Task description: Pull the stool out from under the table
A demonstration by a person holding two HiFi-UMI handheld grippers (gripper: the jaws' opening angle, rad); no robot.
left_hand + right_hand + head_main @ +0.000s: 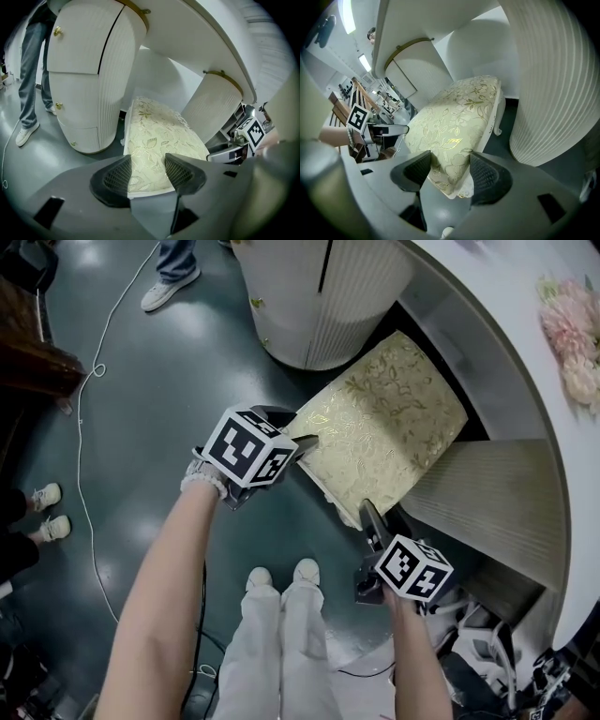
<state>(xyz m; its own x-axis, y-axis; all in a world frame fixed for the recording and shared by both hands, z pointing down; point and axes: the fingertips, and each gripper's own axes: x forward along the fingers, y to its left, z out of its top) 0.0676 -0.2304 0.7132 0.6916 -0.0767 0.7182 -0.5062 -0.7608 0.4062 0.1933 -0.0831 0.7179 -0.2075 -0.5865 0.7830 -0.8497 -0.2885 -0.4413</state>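
Your left hand-held gripper (146,172) and right hand-held gripper (450,174) each pinch the near edge of the stool (389,423), half under the bench (525,324) mid-frame, so pull both back together, slow and level.

A studio-like hall: white dressing table (497,287), bare dark floor (141,409), trailing cable (80,465), bystanders' shoes (167,292).

left gripper (302,441) and right gripper (367,513) touch the floral stool (394,418) at the white table (511,329).
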